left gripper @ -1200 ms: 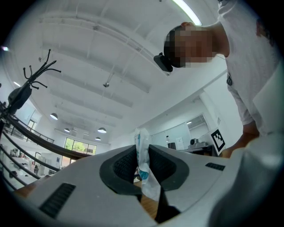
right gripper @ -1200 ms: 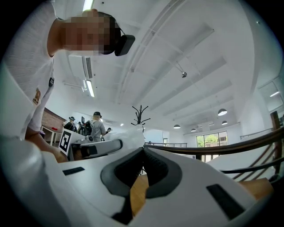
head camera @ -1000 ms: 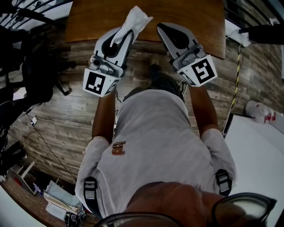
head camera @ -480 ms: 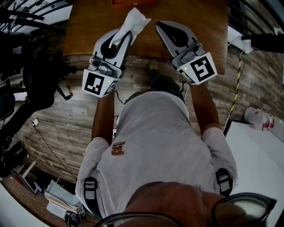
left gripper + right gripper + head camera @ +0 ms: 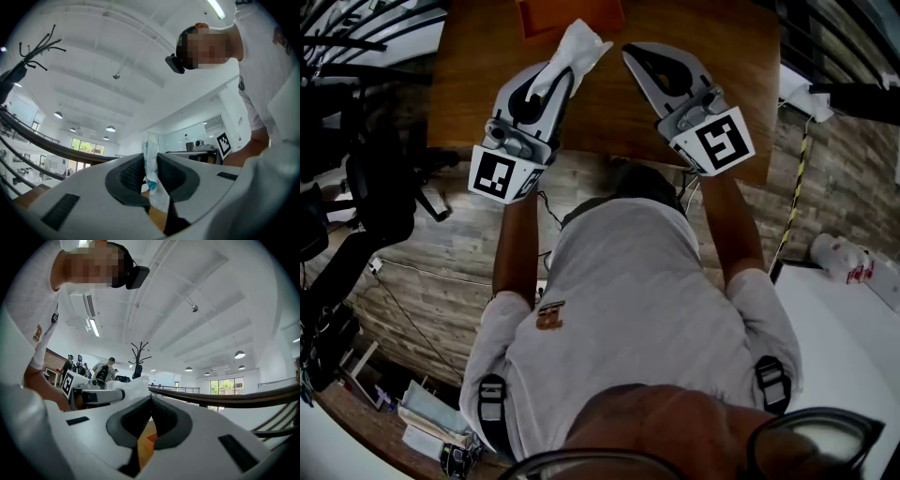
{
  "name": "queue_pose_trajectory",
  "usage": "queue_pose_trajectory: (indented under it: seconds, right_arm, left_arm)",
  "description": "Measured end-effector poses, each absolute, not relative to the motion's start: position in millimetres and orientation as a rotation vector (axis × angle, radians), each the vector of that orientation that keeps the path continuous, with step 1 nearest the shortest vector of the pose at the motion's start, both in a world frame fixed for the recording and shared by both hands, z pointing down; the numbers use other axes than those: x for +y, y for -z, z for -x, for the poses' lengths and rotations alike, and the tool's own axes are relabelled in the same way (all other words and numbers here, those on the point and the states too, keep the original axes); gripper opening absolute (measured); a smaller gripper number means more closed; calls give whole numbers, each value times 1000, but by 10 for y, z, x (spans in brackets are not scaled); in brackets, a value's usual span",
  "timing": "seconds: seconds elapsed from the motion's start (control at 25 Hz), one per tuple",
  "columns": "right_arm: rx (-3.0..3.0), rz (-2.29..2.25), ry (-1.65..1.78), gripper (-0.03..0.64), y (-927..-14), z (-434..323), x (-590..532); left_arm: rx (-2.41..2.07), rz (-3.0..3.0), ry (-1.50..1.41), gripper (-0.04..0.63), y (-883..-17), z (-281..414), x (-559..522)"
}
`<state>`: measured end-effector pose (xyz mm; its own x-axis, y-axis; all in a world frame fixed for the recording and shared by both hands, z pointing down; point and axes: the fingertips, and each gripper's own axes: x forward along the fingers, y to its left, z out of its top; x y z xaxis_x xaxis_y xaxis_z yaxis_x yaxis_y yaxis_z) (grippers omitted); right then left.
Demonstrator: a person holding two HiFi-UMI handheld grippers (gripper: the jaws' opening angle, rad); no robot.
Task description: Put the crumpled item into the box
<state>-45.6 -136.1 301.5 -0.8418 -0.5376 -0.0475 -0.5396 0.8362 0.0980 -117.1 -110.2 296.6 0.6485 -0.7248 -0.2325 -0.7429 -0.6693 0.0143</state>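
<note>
While the left gripper [image 5: 562, 75] clenches its fingers on the crumpled item [image 5: 578, 45], long axis pointing far, the box [image 5: 572, 13] lies just beyond its tip; right gripper [image 5: 630, 52] fingers closed, empty.

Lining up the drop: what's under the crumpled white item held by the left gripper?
Mostly bare wooden table lies under the crumpled item; its tip overlaps the orange box. The box's inside is cut off and partly covered, so unseen.
</note>
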Motion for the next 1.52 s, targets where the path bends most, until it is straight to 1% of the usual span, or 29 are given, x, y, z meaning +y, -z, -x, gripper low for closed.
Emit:
queue_pose_trajectory:
  seconds: [0.28, 0.68, 1.0, 1.16, 1.52]
  right_arm:
    - [2971, 869, -193, 31, -3065, 285, -2085]
    - [3003, 861, -137, 32, -3385, 59, -2846]
    - [3041, 888, -107, 31, -3510, 66, -2926]
    - [3079, 898, -186, 32, -3515, 247, -2995]
    - [3131, 985, -136, 31, -3557, 415, -3255]
  left_arm:
    - [1271, 2811, -296, 78, -3070, 1017, -1830]
    - [1273, 2849, -183, 78, -3305, 802, -2598]
    - [1208, 2948, -63, 78, -3500, 795, -2808]
    - [1174, 3012, 25, 78, -3596, 927, -3001]
    - [1076, 3159, 202, 78, -3954, 1007, -3383]
